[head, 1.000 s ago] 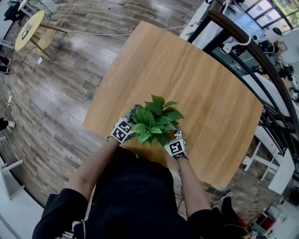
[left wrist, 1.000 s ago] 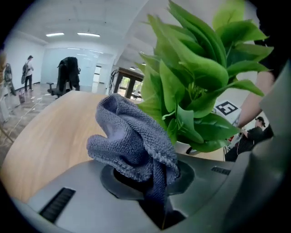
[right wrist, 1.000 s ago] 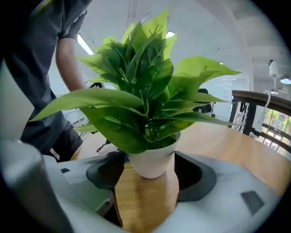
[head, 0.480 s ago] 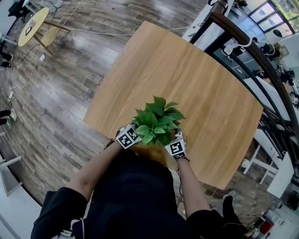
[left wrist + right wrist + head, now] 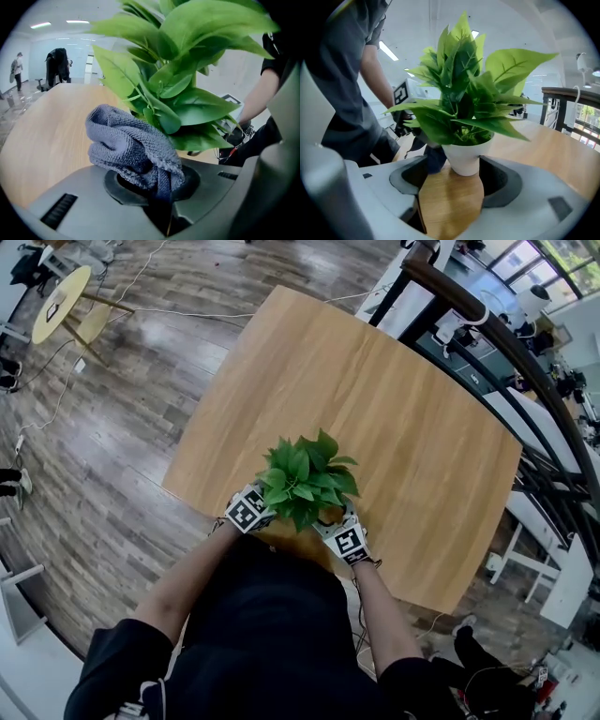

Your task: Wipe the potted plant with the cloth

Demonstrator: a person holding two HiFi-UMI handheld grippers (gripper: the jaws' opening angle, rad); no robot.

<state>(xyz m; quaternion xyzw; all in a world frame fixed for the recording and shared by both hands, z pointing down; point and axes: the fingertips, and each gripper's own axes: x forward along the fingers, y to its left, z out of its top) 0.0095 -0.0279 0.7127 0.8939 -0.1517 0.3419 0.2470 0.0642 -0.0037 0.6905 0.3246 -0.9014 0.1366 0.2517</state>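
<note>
The potted plant stands near the table's front edge, with broad green leaves above a white pot. My left gripper is at the plant's left side, shut on a bunched grey-blue cloth. The cloth presses against the lower leaves. My right gripper is at the plant's near right. Its jaws stand open on either side of the pot's base; I cannot tell whether they touch it. The cloth shows behind the pot.
The wooden table stretches away beyond the plant. A dark curved railing runs along its far right side. A small round table stands on the wood floor at far left. The person's body is close against the front edge.
The left gripper with the cloth has slid from the plant's far-left leaves down to its near-left side, under the foliage. The right gripper has stayed at the pot.
</note>
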